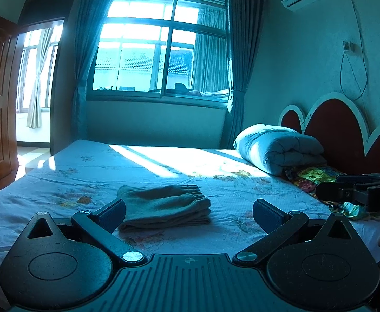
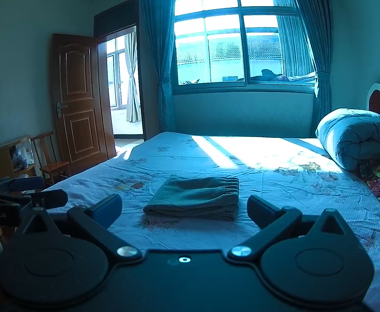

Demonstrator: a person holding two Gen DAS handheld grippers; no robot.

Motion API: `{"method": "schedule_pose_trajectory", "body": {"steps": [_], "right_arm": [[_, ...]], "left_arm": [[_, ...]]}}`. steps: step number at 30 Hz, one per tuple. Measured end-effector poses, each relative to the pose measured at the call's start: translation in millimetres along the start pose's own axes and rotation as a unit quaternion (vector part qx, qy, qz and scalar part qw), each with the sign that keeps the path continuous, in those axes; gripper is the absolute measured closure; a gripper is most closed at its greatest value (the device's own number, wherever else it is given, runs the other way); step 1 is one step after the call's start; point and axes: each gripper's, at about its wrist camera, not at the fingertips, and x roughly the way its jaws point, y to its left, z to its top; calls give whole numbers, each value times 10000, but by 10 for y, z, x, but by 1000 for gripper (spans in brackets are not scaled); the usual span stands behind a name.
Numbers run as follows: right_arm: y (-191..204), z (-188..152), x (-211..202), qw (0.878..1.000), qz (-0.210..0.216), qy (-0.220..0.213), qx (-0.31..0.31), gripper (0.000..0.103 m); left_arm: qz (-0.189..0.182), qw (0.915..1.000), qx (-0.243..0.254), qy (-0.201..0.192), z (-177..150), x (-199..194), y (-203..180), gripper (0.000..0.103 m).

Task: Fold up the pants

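The pants (image 1: 164, 206) lie folded into a small rectangle on the bed (image 1: 60, 179), waistband toward the right. They also show in the right wrist view (image 2: 195, 197). My left gripper (image 1: 188, 212) is open and empty, held just short of the pants. My right gripper (image 2: 183, 208) is open and empty, also a little in front of the pants. The right gripper shows at the right edge of the left wrist view (image 1: 356, 192); the left gripper shows at the left edge of the right wrist view (image 2: 28, 192).
A rolled quilt (image 1: 278, 148) and a colourful blanket (image 1: 314, 176) lie at the headboard (image 1: 340, 124) on the right. A window with curtains (image 1: 161, 46) is behind the bed. A wooden door (image 2: 78, 109), chair (image 2: 51, 158) and cabinet (image 2: 0, 156) stand at the left.
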Motion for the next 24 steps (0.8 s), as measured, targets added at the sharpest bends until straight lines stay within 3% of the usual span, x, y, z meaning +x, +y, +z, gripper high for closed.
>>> {"method": "schedule_pose_trajectory", "body": {"steps": [24], "right_arm": [[-3,-1,0,10000,6,7,-16,6]], "left_arm": [[-15,10000,0,20,-17,10,-50,0]]}}
